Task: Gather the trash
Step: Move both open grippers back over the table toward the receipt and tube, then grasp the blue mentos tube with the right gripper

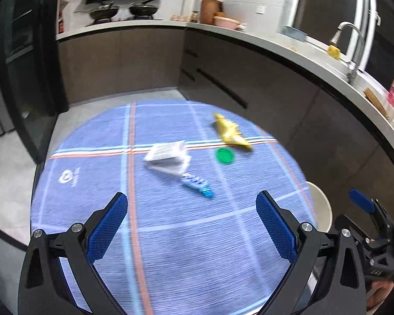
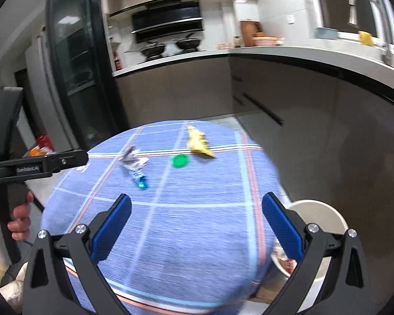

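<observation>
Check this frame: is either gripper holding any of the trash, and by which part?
Nothing is held. The left gripper and right gripper are both open and empty above the table.

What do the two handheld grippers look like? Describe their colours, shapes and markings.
Both match. The left gripper and right gripper each have two black angular plastic arms, jointed with round silver bolts and cut with triangular openings. Each finger carries a long blue pad with a fine ribbed texture. Seen from the right wrist view, the left tool's black pistol-style body bears small white lettering, too blurred to read. No cables or sleeves show.
</observation>
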Available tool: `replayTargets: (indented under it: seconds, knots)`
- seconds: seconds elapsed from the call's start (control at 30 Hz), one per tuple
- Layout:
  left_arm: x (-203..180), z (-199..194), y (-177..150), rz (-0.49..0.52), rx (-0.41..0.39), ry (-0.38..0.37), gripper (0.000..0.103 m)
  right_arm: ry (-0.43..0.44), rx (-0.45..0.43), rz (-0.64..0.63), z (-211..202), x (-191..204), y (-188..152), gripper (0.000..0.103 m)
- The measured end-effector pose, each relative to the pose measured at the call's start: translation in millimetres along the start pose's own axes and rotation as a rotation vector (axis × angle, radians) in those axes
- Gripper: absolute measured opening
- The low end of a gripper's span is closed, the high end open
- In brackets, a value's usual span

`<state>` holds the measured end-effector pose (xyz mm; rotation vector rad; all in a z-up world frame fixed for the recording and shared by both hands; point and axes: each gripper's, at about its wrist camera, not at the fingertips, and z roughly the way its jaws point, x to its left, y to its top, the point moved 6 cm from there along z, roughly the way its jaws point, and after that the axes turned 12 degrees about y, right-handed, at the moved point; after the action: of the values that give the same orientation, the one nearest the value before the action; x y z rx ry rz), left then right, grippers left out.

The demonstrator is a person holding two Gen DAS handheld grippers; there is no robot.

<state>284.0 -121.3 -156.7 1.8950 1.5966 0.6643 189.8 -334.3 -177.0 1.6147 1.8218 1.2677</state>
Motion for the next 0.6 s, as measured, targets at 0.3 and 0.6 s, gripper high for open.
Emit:
replayTargets:
  seconds: [0.3, 0.6]
  knots:
    - [61, 14, -7, -0.041, 0.031, 0.016, 0.095, 0.075, 0.159, -0.095, 69, 56, 11, 0.099]
    - [85, 36, -2, -0.039, 0.063, -0.015, 0.094, 0.123, 0.294, -0.180, 146, 80, 11, 0.076]
